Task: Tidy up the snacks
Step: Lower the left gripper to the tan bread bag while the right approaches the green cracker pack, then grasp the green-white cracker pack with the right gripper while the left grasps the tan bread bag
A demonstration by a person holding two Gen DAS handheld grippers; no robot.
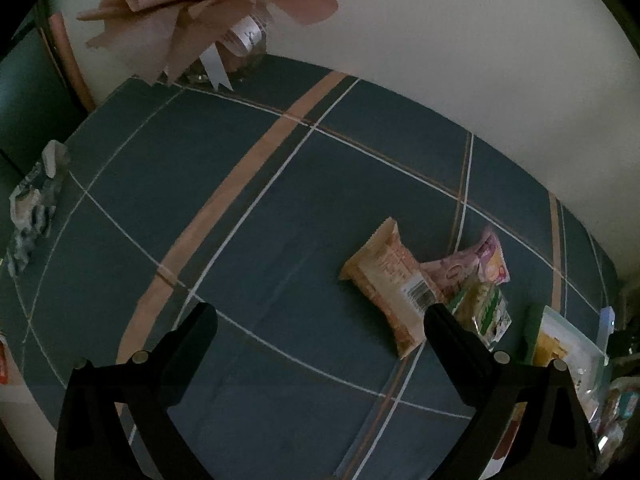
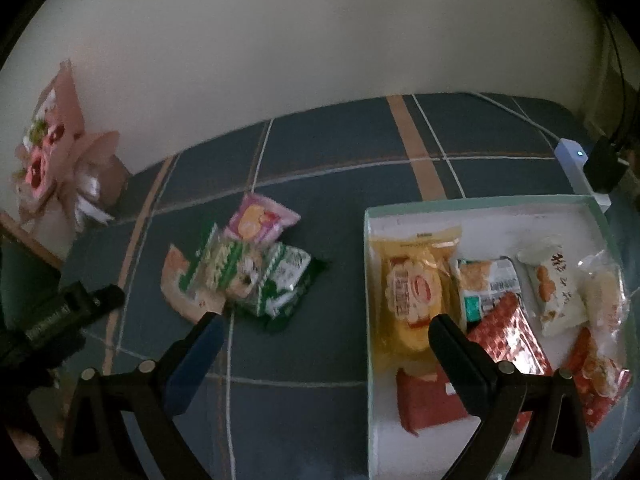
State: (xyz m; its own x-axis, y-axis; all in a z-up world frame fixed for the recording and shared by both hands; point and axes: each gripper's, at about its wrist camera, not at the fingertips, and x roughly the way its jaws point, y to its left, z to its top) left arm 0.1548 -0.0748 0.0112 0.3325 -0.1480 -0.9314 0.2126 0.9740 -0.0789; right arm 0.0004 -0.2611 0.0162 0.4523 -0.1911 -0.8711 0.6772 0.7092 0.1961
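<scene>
A small pile of snack packets lies on the blue checked tablecloth: a tan packet [image 1: 390, 280], a pink one [image 1: 476, 262] and a green-white one [image 1: 486, 312]. The right wrist view shows the same pile: tan [image 2: 180, 284], pink [image 2: 258, 218], green-white [image 2: 240, 272]. A white box [image 2: 492, 210] at the right holds several packets, among them a yellow one [image 2: 412, 292] and a red one [image 2: 508, 340]. My left gripper [image 1: 320, 320] is open and empty above the cloth, left of the pile. My right gripper [image 2: 324, 330] is open and empty between pile and box.
A pink paper-wrapped flower bouquet [image 1: 192, 4] stands at the table's far corner against the wall. A crumpled wrapper [image 1: 34, 204] lies at the left edge. A white power strip [image 2: 580, 168] with a lit LED and black plug lies behind the box.
</scene>
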